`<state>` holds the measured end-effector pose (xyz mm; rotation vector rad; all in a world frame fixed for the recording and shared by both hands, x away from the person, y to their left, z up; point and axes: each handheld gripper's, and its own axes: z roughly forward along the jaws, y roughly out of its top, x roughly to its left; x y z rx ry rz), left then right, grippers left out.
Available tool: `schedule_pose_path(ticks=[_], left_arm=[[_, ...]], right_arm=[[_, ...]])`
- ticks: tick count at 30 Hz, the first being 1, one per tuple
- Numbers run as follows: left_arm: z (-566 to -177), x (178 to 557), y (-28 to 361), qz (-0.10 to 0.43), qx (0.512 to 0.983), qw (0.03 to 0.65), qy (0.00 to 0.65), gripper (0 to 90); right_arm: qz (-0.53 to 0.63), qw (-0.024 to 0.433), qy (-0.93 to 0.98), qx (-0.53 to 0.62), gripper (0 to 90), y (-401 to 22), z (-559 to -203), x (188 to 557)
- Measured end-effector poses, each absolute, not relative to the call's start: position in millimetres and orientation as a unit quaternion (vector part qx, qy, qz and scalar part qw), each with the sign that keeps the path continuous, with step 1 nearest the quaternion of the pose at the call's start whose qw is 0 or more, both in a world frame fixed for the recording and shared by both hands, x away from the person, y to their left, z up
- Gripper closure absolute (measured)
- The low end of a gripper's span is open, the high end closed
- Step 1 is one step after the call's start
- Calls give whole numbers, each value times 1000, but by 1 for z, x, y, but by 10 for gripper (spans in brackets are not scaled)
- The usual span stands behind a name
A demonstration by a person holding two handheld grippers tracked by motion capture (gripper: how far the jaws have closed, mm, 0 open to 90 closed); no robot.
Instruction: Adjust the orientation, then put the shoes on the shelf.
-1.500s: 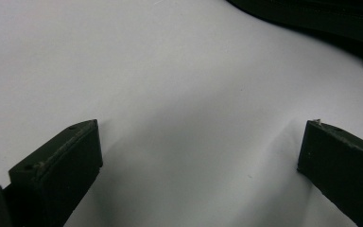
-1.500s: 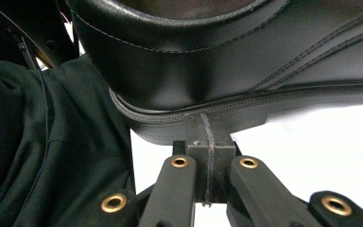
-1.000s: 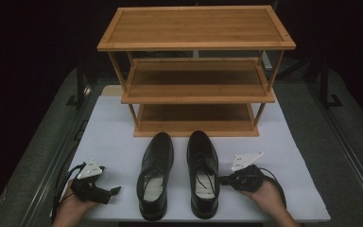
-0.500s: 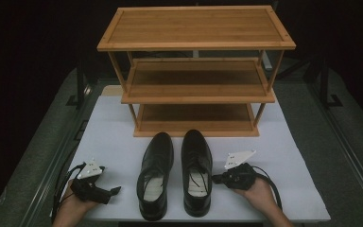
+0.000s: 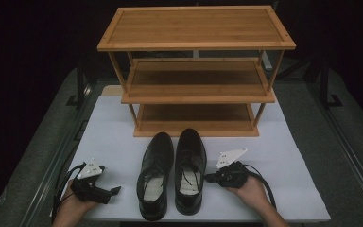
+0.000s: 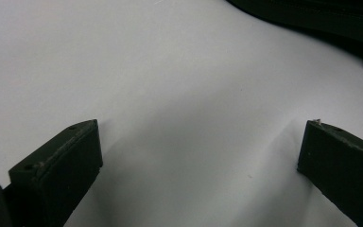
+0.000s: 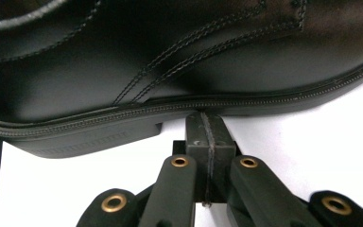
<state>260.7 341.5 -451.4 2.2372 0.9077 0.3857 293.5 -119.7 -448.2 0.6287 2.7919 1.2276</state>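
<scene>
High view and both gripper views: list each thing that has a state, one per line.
Left shoe: upright on the mat, laces tied, apart from both grippers.
Right shoe: upright, laces loose, pushed at its sole edge.
Right gripper: jaws shut, empty, tips against the right shoe's sole.
Left gripper: jaws open, empty, over the mat.
Rack: upright, all three shelves bare.

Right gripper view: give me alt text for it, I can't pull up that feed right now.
The right gripper, its two black jaws shut together with nothing between them, has its tip against the sole edge of a black leather shoe, just ahead of the heel block. The shoe lies across the upper frame on a white mat.
</scene>
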Motion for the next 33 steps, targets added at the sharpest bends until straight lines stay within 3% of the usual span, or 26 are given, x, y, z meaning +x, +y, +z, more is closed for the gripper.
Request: schedule_pose_path(ticks=[8, 17, 18, 19, 20, 22, 24, 29, 33], left_arm=[[-451, 260, 341, 149, 860, 341, 349, 0], [-440, 259, 337, 134, 847, 368, 361, 2], [-435, 260, 333, 130, 843, 378, 359, 2], [-435, 260, 333, 130, 843, 378, 359, 2], [-428, 260, 329, 127, 842, 387, 353, 2], [-420, 260, 324, 126, 843, 394, 344, 6], [-411, 259, 320, 122, 842, 406, 334, 169], [-392, 260, 310, 118, 838, 428, 318, 206], [-382, 261, 305, 114, 839, 439, 301, 317]], right_arm=[[407, 31, 888, 212, 889, -128, -440, 292], [422, 53, 874, 235, 669, -135, -429, 294], [419, 57, 873, 243, 580, -136, -427, 294], [419, 57, 873, 243, 580, -136, -427, 294], [420, 61, 870, 252, 515, -137, -423, 294], [427, 68, 864, 260, 511, -139, -416, 293], [437, 73, 856, 266, 501, -142, -408, 292], [456, 80, 838, 289, 482, -145, -391, 292], [455, 78, 842, 280, 490, -139, -381, 293]])
